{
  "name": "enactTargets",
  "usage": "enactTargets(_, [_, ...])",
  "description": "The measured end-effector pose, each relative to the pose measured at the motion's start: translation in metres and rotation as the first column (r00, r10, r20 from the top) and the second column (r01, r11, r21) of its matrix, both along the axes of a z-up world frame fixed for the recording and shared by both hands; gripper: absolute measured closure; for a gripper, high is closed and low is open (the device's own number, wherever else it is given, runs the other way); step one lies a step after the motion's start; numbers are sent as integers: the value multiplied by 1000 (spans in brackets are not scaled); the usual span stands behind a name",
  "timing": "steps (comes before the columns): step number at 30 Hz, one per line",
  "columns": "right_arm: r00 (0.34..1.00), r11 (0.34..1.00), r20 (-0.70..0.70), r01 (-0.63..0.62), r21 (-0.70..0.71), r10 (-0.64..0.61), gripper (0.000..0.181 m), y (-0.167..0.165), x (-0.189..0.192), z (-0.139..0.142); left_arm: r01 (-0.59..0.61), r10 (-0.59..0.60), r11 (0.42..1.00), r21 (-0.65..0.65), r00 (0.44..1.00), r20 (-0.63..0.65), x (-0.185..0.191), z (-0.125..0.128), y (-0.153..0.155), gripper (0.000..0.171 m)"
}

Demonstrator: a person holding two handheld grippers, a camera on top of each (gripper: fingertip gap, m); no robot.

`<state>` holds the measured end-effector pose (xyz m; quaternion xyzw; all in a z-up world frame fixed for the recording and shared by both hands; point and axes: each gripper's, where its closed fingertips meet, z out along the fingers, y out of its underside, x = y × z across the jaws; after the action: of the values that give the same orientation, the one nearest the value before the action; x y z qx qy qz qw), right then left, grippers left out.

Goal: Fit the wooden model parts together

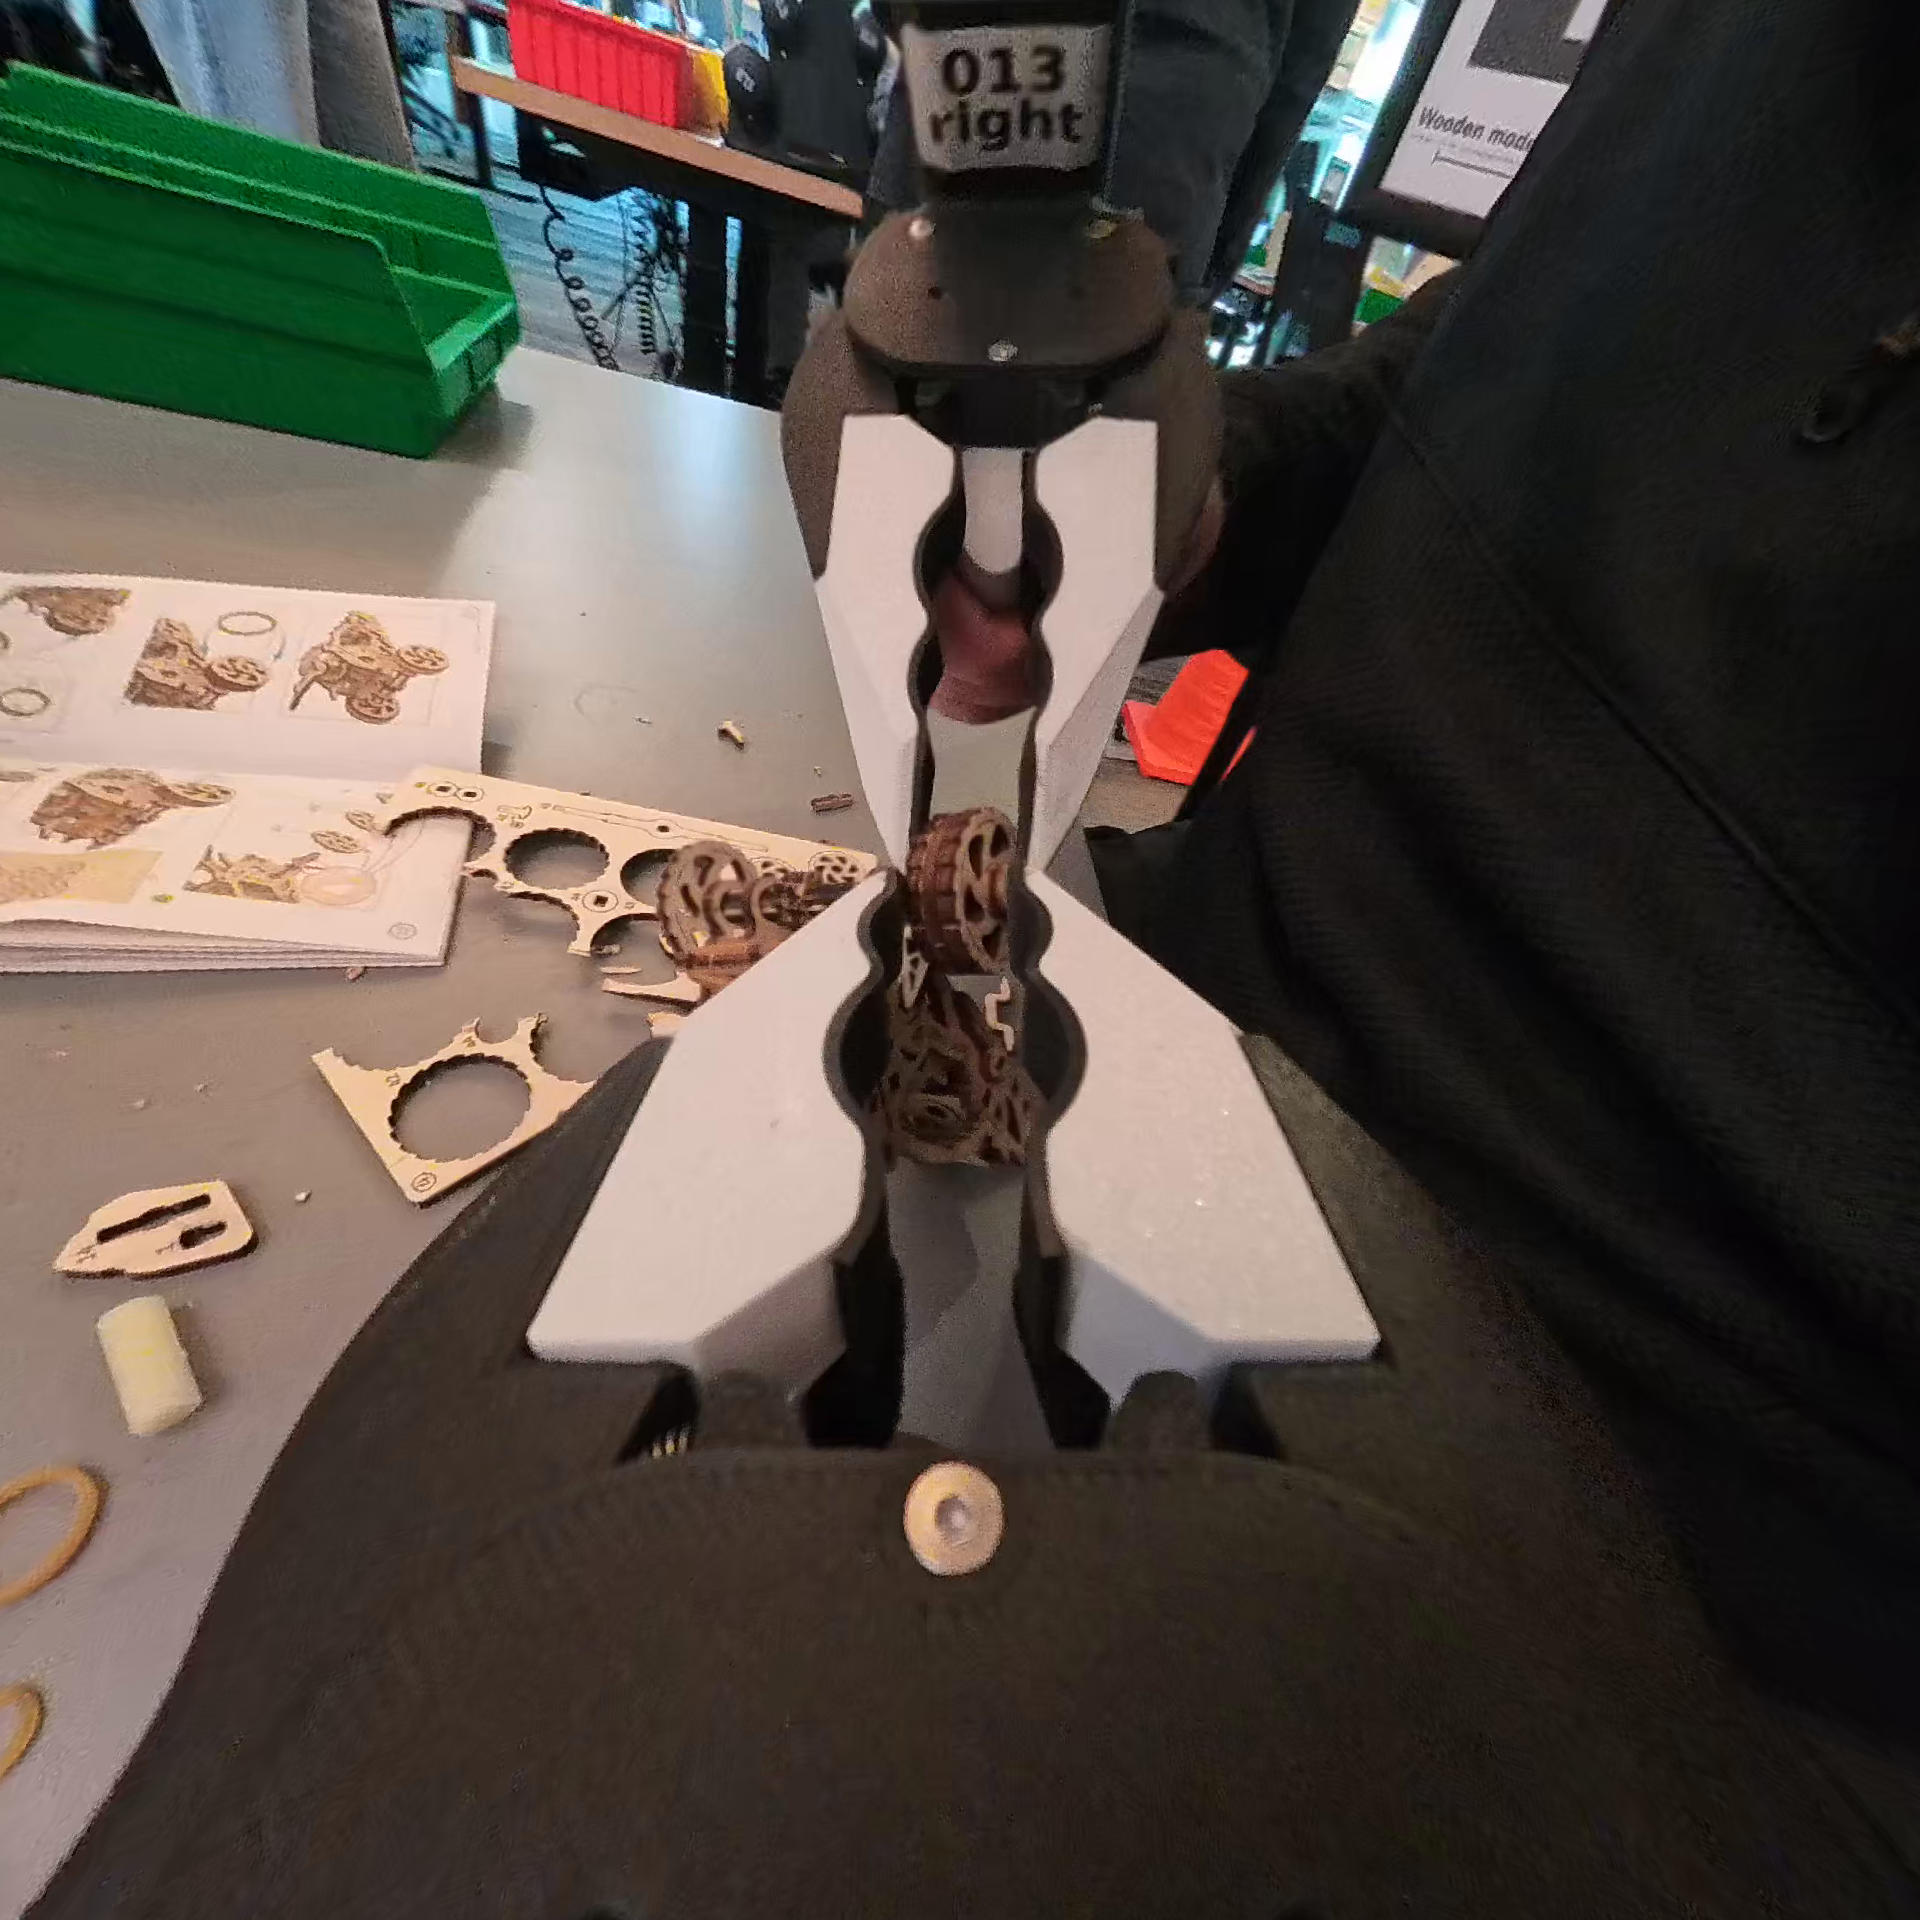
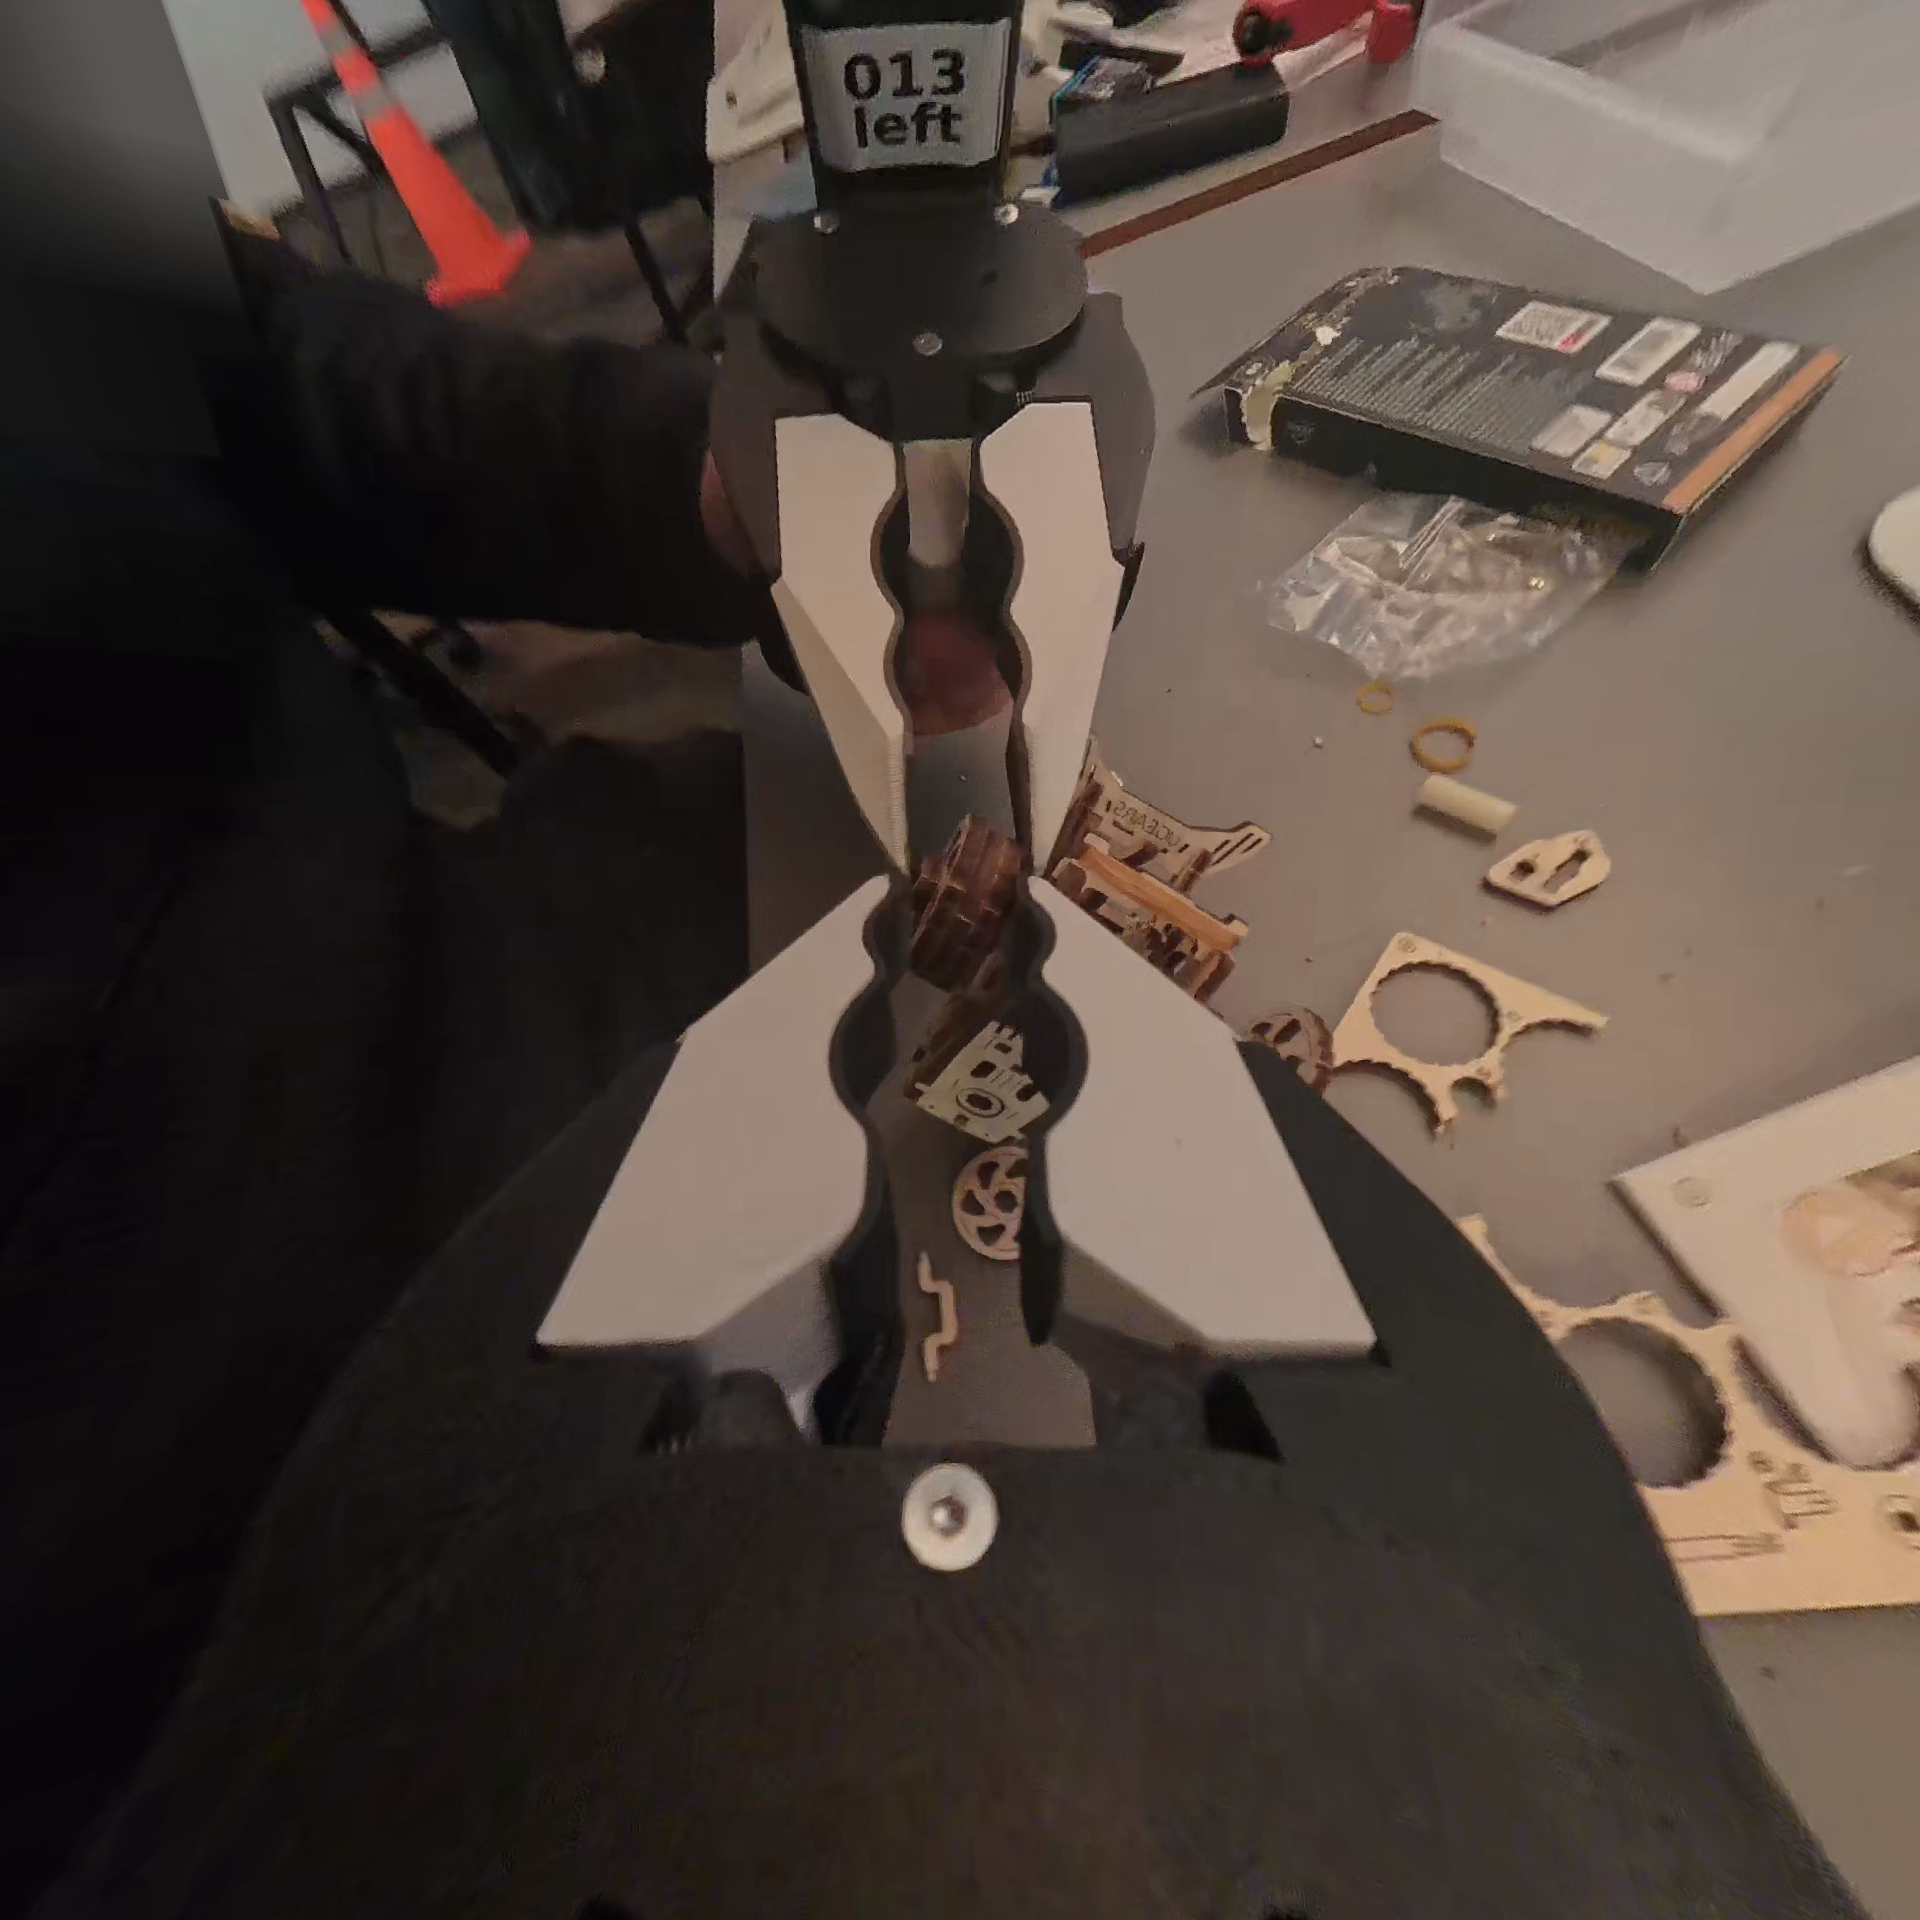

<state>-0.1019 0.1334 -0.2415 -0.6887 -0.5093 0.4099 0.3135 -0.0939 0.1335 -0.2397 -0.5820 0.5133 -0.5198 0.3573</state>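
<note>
My left gripper (image 1: 961, 883) and right gripper (image 1: 966, 847) meet tip to tip above the grey table (image 1: 644, 540). Both sets of jaws stand narrow around a dark wooden wheel (image 1: 961, 894), which also shows in the right wrist view (image 2: 961, 904) between my right gripper (image 2: 961, 888) and the left gripper (image 2: 966, 862). A wooden sub-assembly (image 1: 956, 1081) hangs below the wheel; a pale cut-out plate (image 2: 977, 1081) shows there from the other side. I cannot tell whether it is joined to the wheel.
A partly built model (image 1: 727, 914), punched-out wooden sheets (image 1: 457, 1101), an instruction booklet (image 1: 229, 769), a white cylinder (image 1: 151, 1366) and rubber bands (image 1: 42, 1527) lie on the table. A green bin (image 1: 239, 281) stands behind. A black box (image 2: 1507, 384) and plastic bag (image 2: 1444, 582) lie farther off. My left and right fingertips are right by each other.
</note>
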Motion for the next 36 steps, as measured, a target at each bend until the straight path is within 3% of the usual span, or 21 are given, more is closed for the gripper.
enactTargets(5, [999, 993, 44, -9, 115, 4, 164, -5, -2, 2, -85, 83, 993, 84, 996, 27, -3, 0, -6, 155])
enactTargets(13, [999, 998, -14, 49, 45, -48, 154, -16, 6, 5, -127, 131, 963, 238, 991, 1, -1, -2, -27, 155])
enactTargets(21, [998, 998, -16, 62, 9, -62, 152, -30, 11, -4, -133, 149, 944, 303, 988, -31, 6, -6, -39, 155])
enactTargets(27, [995, 995, -10, 95, -1, -95, 138, -29, 19, -8, -187, 201, 947, 261, 979, -26, 8, -5, -35, 155])
enactTargets(31, [995, 996, -20, 94, 10, -93, 151, -30, 19, -7, -193, 208, 949, 251, 977, -38, 12, -5, -37, 155])
enactTargets(36, [995, 996, -25, 92, 10, -92, 152, -30, 20, -7, -205, 220, 951, 233, 975, -40, 14, -4, -35, 155])
